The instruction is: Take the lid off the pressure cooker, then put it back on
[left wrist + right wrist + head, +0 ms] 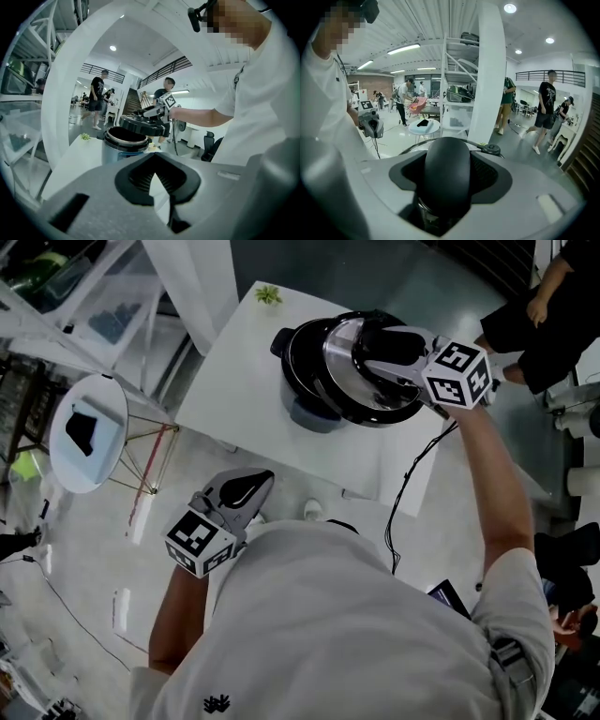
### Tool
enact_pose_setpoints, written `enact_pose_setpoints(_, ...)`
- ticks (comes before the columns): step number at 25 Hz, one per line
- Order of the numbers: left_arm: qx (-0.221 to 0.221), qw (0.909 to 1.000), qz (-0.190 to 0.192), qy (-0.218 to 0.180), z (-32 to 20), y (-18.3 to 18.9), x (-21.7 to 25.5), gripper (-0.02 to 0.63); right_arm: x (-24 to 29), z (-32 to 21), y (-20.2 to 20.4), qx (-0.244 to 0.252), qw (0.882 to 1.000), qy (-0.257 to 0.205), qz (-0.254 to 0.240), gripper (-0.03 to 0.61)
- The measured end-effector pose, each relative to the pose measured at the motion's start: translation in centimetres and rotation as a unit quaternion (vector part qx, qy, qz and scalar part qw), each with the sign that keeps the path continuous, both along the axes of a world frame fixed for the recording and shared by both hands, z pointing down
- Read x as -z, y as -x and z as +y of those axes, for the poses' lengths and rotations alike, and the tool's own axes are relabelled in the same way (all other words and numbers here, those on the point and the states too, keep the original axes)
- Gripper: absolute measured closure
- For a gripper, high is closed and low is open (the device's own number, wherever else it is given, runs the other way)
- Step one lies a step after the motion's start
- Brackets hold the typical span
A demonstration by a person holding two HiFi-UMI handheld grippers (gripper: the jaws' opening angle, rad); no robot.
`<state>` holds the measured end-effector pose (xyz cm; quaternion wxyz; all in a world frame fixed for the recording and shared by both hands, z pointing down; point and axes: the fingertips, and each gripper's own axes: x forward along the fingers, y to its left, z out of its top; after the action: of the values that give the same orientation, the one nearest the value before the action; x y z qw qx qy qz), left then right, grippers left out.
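Note:
The pressure cooker pot (307,407) stands on the white table (244,399) with its mouth open (123,139). Its steel lid (361,385) hangs tilted just above the pot and a little to the right, seen from the side as a black disc (143,125). My right gripper (380,354) is shut on the lid's black handle (446,173), which fills the space between its jaws. My left gripper (253,486) is off the table's near edge, close to my body, shut with nothing in it (154,159). It also shows small in the right gripper view (371,126).
A small green sprig (269,294) lies at the table's far corner. A black cable (412,474) hangs off the table's right side. A round white side table (89,432) stands at the left. People (544,306) stand beyond the table.

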<state>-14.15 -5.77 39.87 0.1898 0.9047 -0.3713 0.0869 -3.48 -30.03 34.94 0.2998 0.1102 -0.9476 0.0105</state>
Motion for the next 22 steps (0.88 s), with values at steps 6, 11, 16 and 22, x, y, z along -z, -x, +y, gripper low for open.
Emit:
enact_pose_setpoints(6, 0.025, 0.9997, 0.000, 0.003, 0.8, 1.8, -0.2, 0.607, -1.2, -1.1, 3.2, 0.017, 1.000, 0.000, 0.007, 0.287)
enact_pose_setpoints(11, 0.043, 0.9991, 0.000, 0.005, 1.5, 3.3, -0.4, 0.607, -2.6, -1.5, 5.1, 0.027, 1.000, 0.001, 0.015, 0.287)
enact_pose_setpoints(16, 0.057, 0.9983, -0.001, 0.007, 1.9, 4.3, -0.5, 0.607, -4.0, -2.1, 6.1, 0.033, 0.999, 0.002, 0.025, 0.287)
enact_pose_setpoints(22, 0.069, 0.9976, 0.001, 0.011, 2.0, 4.8, -0.7, 0.607, -5.2, -2.5, 6.5, 0.035, 0.999, 0.005, 0.030, 0.287)
